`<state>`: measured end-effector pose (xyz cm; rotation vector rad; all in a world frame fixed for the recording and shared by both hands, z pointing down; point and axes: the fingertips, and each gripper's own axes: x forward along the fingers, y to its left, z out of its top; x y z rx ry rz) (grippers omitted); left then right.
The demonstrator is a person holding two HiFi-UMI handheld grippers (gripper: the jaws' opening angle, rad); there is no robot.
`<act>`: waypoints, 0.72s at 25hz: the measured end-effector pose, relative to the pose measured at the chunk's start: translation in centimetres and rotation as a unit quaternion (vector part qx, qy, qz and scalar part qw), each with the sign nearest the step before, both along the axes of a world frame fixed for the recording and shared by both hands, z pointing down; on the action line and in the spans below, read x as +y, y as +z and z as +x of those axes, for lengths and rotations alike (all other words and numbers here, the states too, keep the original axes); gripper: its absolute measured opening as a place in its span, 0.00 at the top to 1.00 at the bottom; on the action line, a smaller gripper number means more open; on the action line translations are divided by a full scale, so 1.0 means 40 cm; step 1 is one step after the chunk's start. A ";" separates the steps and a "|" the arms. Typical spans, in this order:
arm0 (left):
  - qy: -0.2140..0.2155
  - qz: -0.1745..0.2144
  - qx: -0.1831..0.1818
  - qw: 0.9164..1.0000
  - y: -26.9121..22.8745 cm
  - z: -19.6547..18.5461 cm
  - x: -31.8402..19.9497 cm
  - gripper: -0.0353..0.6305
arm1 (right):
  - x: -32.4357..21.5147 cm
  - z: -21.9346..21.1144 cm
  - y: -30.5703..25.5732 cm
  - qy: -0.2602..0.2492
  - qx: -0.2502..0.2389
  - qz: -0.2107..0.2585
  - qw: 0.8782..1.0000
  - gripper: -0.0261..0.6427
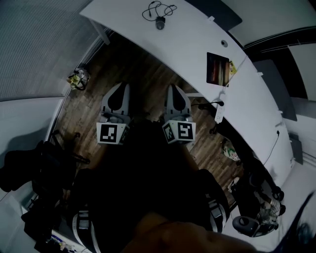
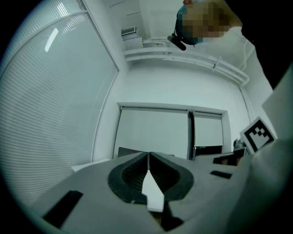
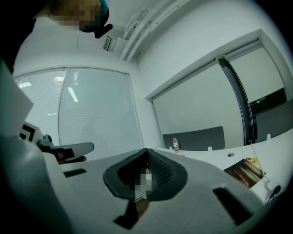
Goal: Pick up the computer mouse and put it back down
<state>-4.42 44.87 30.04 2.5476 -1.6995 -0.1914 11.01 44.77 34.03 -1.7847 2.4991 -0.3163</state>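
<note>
The computer mouse point(image 1: 160, 22) is dark grey and lies with its coiled black cable point(image 1: 158, 9) on the far end of the white desk point(image 1: 197, 39). Both grippers hang over the wooden floor, well short of the desk and the mouse. My left gripper point(image 1: 121, 86) is shut with nothing between its jaws; in the left gripper view its tips point(image 2: 148, 156) meet. To its right, my right gripper point(image 1: 174, 88) is also shut and empty, its jaws point(image 3: 146, 151) closed together. Neither gripper view shows the mouse.
A dark book point(image 1: 217, 69) with a yellow note point(image 1: 232, 66) lies on the desk, and the right gripper view shows that book point(image 3: 245, 170) and a small bottle point(image 3: 175, 143). A white power strip point(image 1: 220, 111) hangs at the desk's edge. An office chair point(image 1: 247, 225) stands lower right, black bags point(image 1: 29, 173) left.
</note>
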 end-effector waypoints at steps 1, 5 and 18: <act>0.003 -0.001 -0.003 1.000 0.008 -0.001 -0.023 0.93 | -0.020 0.000 0.005 0.003 0.000 0.001 1.000 0.96; 0.020 0.001 -0.007 1.000 0.032 -0.009 -0.132 0.93 | -0.111 -0.008 0.020 0.019 0.002 0.001 1.000 0.96; 0.073 -0.024 -0.002 0.997 0.055 -0.092 -0.516 0.93 | -0.464 -0.110 0.022 0.056 0.014 -0.014 0.998 0.96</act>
